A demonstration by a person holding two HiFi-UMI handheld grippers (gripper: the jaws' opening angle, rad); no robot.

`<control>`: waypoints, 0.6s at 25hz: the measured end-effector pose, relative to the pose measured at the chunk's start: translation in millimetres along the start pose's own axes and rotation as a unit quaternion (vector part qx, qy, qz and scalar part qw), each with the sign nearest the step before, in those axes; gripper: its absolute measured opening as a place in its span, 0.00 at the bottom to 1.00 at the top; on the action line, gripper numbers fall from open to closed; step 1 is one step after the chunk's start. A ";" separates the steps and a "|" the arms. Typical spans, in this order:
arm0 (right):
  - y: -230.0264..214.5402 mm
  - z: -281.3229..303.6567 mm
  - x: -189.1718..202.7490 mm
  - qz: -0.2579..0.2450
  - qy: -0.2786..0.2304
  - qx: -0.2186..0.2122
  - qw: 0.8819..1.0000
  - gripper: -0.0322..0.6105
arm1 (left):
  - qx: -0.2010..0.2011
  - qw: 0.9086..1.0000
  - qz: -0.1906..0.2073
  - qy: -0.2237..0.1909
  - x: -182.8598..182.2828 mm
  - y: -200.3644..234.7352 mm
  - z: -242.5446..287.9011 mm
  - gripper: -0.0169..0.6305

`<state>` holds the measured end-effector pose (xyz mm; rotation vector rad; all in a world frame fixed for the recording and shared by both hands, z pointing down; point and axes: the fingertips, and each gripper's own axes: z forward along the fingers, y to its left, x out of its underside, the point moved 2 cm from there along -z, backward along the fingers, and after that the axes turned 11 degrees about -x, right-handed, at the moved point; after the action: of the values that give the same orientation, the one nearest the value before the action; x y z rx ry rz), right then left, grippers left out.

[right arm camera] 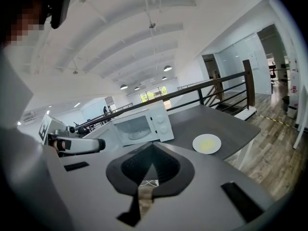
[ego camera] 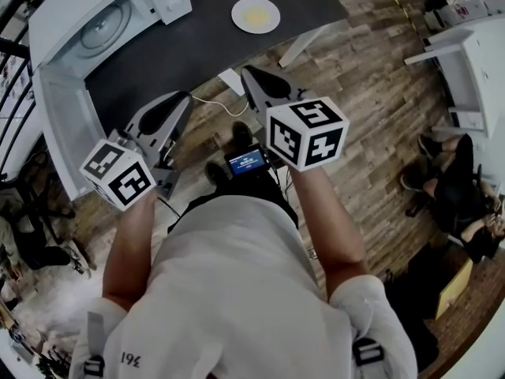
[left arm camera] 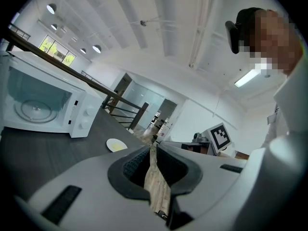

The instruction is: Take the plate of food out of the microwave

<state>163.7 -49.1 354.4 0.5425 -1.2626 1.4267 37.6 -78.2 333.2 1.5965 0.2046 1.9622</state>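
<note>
The white microwave (ego camera: 110,18) stands at the table's far left with its door (ego camera: 57,125) swung open, and only the glass turntable (ego camera: 102,30) shows inside. A white plate with yellow food (ego camera: 256,14) lies on the dark table (ego camera: 197,46) to the right of the microwave. My left gripper (ego camera: 183,97) and right gripper (ego camera: 246,73) hang close to my body, off the table's near edge, both shut and holding nothing. The plate (left arm camera: 116,145) and microwave (left arm camera: 41,102) lie beyond the left gripper (left arm camera: 153,150). The right gripper (right arm camera: 152,147) points toward the microwave (right arm camera: 139,126) and plate (right arm camera: 207,143).
Wooden floor (ego camera: 371,109) lies right of the table. White furniture (ego camera: 473,61) stands at the far right, with a seated person (ego camera: 458,196) below it. A small screen device (ego camera: 246,160) hangs at my waist. A railing (right arm camera: 226,88) runs behind the table.
</note>
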 end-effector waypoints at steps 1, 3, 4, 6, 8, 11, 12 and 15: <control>4.6 -6.0 0.8 -0.002 -0.001 -0.003 1.000 0.05 | 0.001 1.000 -0.001 -0.001 1.9 -5.0 -4.6 0.10; 11.7 -15.7 1.9 -0.005 -0.001 -0.010 1.000 0.05 | 0.001 1.000 0.000 -0.004 4.1 -13.9 -13.0 0.10; 14.1 -18.9 1.9 -0.006 -0.001 -0.014 1.000 0.05 | 0.000 1.000 0.001 -0.006 4.0 -17.1 -16.3 0.10; 16.2 -21.9 0.0 -0.011 0.002 -0.022 1.000 0.05 | -0.004 1.000 0.005 -0.011 1.3 -20.7 -20.0 0.10; 15.0 -20.9 -4.1 -0.016 0.007 -0.027 0.999 0.05 | -0.011 1.000 0.005 -0.017 -3.2 -20.0 -21.2 0.10; 14.4 -21.5 -8.0 -0.021 0.013 -0.038 0.999 0.05 | -0.022 0.999 -0.001 -0.024 -3.9 -18.4 -23.1 0.10; 14.6 -24.6 -8.6 -0.025 0.014 -0.041 0.999 0.05 | -0.025 0.999 -0.003 -0.026 -2.4 -20.0 -24.1 0.10; 10.6 -37.6 -11.5 -0.035 0.013 -0.046 0.998 0.05 | -0.029 0.999 -0.005 -0.036 -0.3 -27.6 -25.3 0.10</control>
<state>169.2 -18.5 328.1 0.4992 -1.2695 1.3076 23.5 -49.8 313.2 1.6230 0.1252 1.8835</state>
